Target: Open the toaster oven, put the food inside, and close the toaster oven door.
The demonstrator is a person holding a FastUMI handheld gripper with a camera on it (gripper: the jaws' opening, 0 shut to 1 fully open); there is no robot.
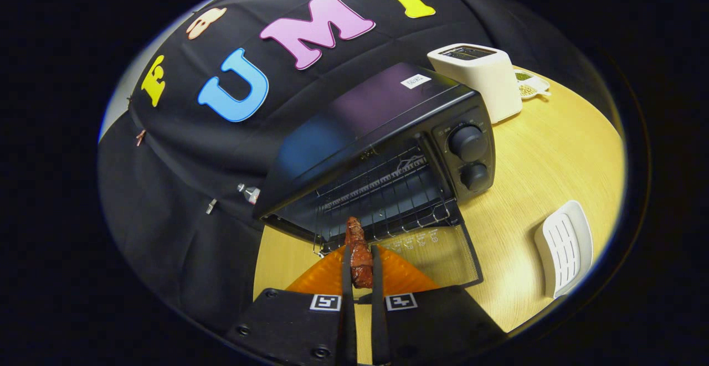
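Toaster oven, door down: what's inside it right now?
Inside the toaster oven only a wire rack shows; no food on it. The far left interior is hidden by the casing. The food sits pinched in the claw, just ahead of the opening.

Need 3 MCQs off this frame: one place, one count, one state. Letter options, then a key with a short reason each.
1. Where is the piece of food?
A. on the oven rack
B. between the gripper fingers
C. on the white toaster

2. How many knobs are on the toaster oven front panel?
A. one
B. two
C. four

3. What state is the oven door in?
A. folded down open
B. shut
C. taken off

Key: 1 B, both fingers press the reddish-brown piece just short of the rack. 2 B, an upper knob and a lower knob show. 3 A, the glass door lies flat on the wooden table with the inside exposed.
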